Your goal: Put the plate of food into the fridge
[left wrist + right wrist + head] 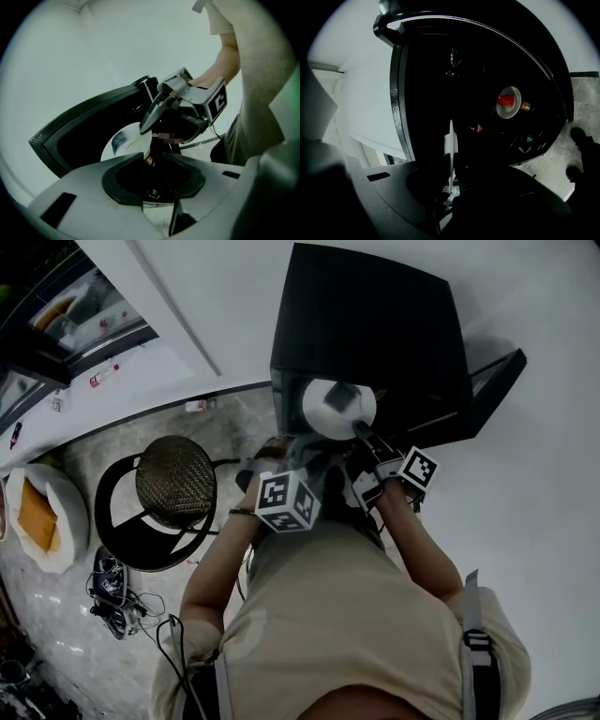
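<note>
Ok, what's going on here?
A person stands at the open fridge with a gripper in each hand. The right gripper pinches a white plate by its rim, holding it at the fridge's opening. The left gripper is close by, jaws apart, gripping nothing. The plate isn't set down yet.

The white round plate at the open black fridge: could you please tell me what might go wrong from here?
The white round plate is pinched only at its rim by the right gripper, so it may tip or slip. A white bowl holding something red already sits inside the black fridge; the plate could knock it.
</note>
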Motion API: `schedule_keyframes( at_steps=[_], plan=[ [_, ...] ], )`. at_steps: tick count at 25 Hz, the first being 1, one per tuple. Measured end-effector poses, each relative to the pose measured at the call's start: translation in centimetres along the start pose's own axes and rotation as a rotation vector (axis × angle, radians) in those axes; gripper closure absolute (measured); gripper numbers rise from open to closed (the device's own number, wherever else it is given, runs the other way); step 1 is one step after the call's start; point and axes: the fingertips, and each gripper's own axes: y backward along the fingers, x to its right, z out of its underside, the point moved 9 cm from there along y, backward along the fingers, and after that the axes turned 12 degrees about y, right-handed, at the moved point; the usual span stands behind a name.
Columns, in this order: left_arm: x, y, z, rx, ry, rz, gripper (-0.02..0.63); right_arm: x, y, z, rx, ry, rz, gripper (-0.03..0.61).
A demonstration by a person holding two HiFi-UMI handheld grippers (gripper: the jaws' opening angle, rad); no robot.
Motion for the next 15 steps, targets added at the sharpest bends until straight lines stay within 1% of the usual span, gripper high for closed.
schedule_keyframes(
  at_steps=[9,13,15],
  plan=[
    [-0.5,-2.6,-0.1,-0.009,0.021,0.006,0.5,1.1,-1.8,-0.7,0.0,-0.015,0.005,0.546],
    [-1.1,-3.3,0.6,-0.045,0.029,0.002,0.522,1.6,-2.4,-1.0,-0.001,-0.008,0.014,0.546],
    [-1.3,-3.7,0.7,-0.055,0.034,0.003,0.522,1.9,-2.6,-1.1,-0.002,-0.01,0.021,0.546]
  ],
)
